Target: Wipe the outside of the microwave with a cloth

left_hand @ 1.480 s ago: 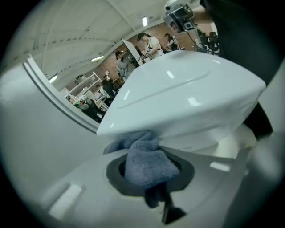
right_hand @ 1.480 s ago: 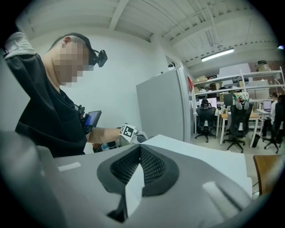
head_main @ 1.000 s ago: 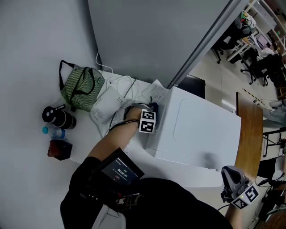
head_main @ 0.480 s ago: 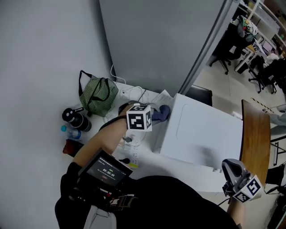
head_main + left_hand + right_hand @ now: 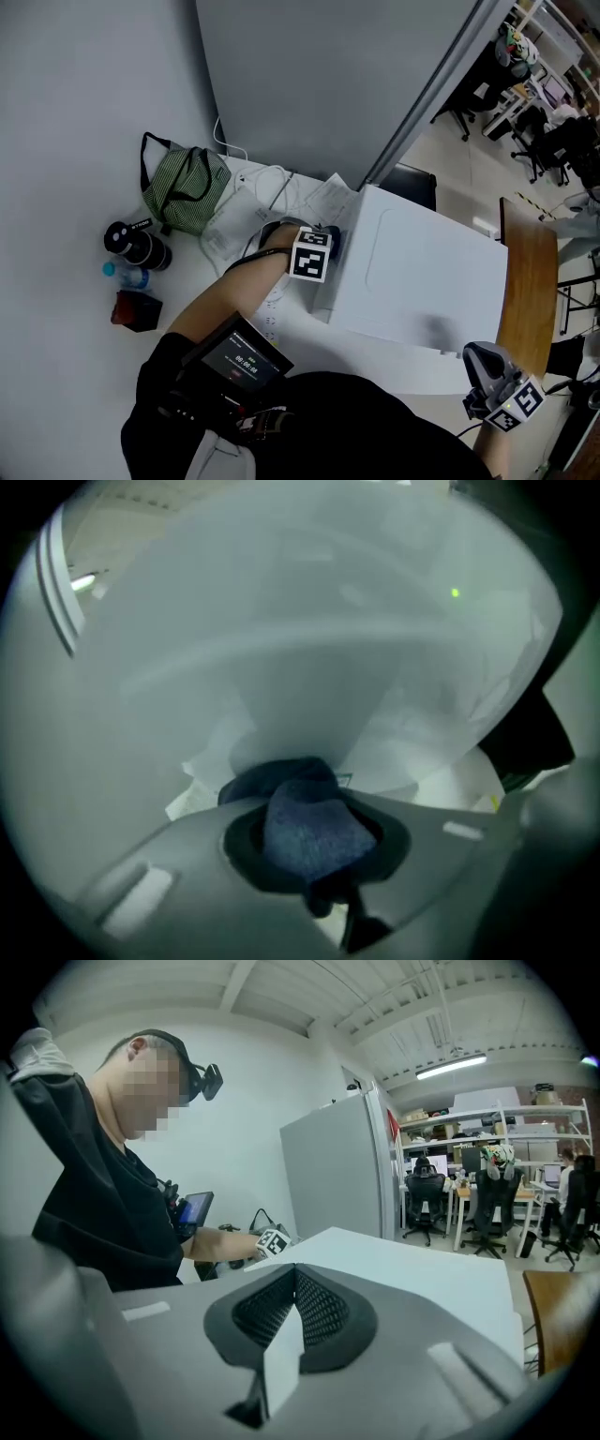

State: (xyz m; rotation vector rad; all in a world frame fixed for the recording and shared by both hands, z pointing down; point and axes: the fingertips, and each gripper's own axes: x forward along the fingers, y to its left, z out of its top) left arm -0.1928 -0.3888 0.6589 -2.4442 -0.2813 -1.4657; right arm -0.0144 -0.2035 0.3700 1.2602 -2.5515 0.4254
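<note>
Now — left tongs (image 5: 315, 860) tight on blue cloth (image 5: 309, 819), wad end-on toward microwave (image 5: 422, 272) side; right tongs (image 5: 292, 1321) together, empty.

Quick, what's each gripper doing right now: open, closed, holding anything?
Left hand-held gripper: closed on the blue cloth.
Right hand-held gripper: closed, nothing between its jaws.

Most of cloth (image 5: 330, 236) hidden behind marker cube (image 5: 310, 254) of left gripper (image 5: 315, 847) in head view, microwave (image 5: 427, 272) front face out of sight there, microwave side a pale blur in left gripper view, tablet (image 5: 246, 361) screen print too small to read.
</note>
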